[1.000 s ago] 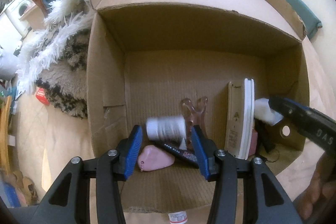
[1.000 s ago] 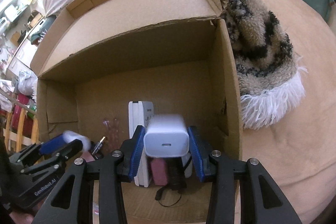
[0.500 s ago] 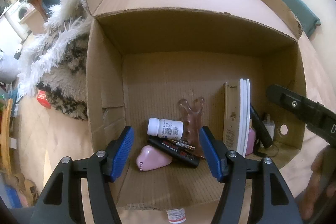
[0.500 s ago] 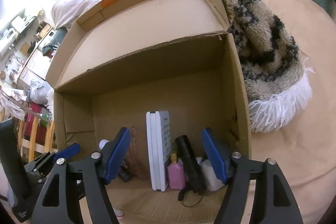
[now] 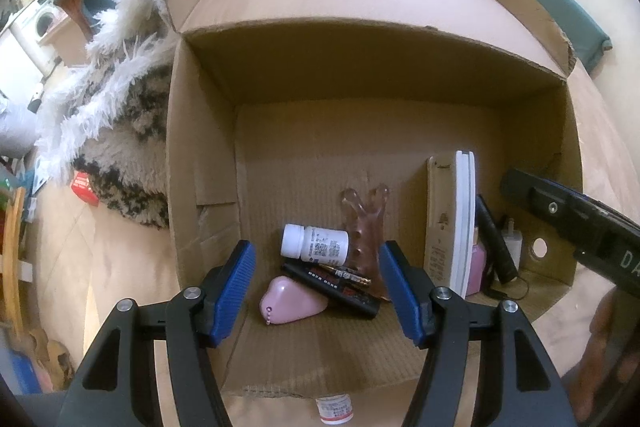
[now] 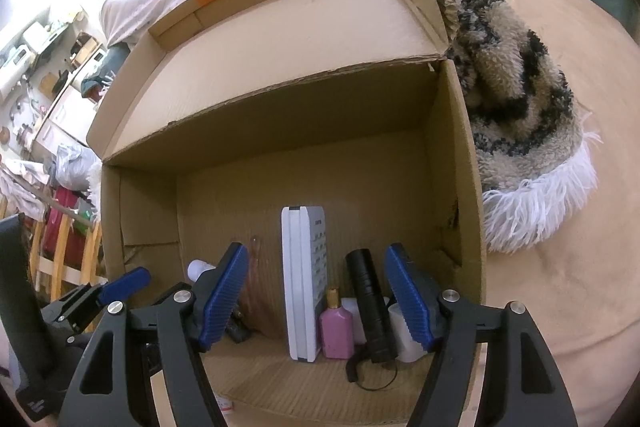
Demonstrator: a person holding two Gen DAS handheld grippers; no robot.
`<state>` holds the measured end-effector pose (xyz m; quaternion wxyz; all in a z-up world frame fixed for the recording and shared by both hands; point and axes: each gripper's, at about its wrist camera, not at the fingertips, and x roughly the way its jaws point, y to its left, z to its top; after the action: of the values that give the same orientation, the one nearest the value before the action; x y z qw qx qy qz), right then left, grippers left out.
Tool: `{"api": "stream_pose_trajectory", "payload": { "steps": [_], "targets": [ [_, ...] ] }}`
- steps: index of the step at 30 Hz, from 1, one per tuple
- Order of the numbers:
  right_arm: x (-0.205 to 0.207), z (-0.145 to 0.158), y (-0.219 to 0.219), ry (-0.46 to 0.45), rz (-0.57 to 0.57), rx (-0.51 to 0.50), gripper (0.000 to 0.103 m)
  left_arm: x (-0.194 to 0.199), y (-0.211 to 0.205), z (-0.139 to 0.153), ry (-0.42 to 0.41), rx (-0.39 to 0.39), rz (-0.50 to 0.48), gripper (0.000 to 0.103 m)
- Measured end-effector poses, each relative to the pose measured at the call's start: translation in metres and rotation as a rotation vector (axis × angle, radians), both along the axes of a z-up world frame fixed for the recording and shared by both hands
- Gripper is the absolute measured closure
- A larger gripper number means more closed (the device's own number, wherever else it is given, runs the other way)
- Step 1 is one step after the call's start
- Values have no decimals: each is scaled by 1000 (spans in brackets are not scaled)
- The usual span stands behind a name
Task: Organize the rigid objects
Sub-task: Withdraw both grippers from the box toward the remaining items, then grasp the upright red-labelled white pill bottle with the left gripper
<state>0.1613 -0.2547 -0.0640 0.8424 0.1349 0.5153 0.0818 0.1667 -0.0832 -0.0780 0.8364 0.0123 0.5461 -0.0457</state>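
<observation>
Both drops done since a second ago: left gripper (image 5: 318, 289) no longer holds the white pill bottle (image 5: 315, 241), right gripper (image 6: 316, 301) no longer holds the white charger (image 5: 512, 243); both now gape wide with nothing between the pads. Bottle lies on its side at lower centre of the left view, touching the black marker (image 5: 334, 287), pink heart case (image 5: 292, 299) just below, amber clip (image 5: 366, 227) behind. Charger sits lower right inside the cardboard box (image 5: 200, 163), beside the black flashlight (image 6: 369, 307), pink bottle (image 6: 337, 330) and upright white remote (image 6: 304, 283).
</observation>
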Motion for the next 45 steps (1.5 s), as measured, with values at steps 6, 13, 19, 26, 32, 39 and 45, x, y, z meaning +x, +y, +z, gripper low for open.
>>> {"api": "stream_pose_trajectory", "payload": {
  "steps": [6,13,19,26,32,39,45],
  "targets": [
    [-5,7,0,-13,-2,7,28,-5,2,16,-20,-12,-2,41],
    [-24,21,-6,-39,-17,29,28,-16,16,37,-48,10,18,41],
    [-47,28,-7,-48,-3,21,28,-44,27,38,-32,3,34,41],
    [-73,21,2,-16,0,45,28,-72,39,23,14,-12,70,42],
    [-94,10,7,24,2,59,28,-85,50,2,59,-21,109,42],
    [-107,0,3,64,-24,71,28,-91,55,-19,114,-49,131,42],
    [-107,-14,4,134,-26,82,28,-95,46,-36,154,-75,114,42]
  ]
}}
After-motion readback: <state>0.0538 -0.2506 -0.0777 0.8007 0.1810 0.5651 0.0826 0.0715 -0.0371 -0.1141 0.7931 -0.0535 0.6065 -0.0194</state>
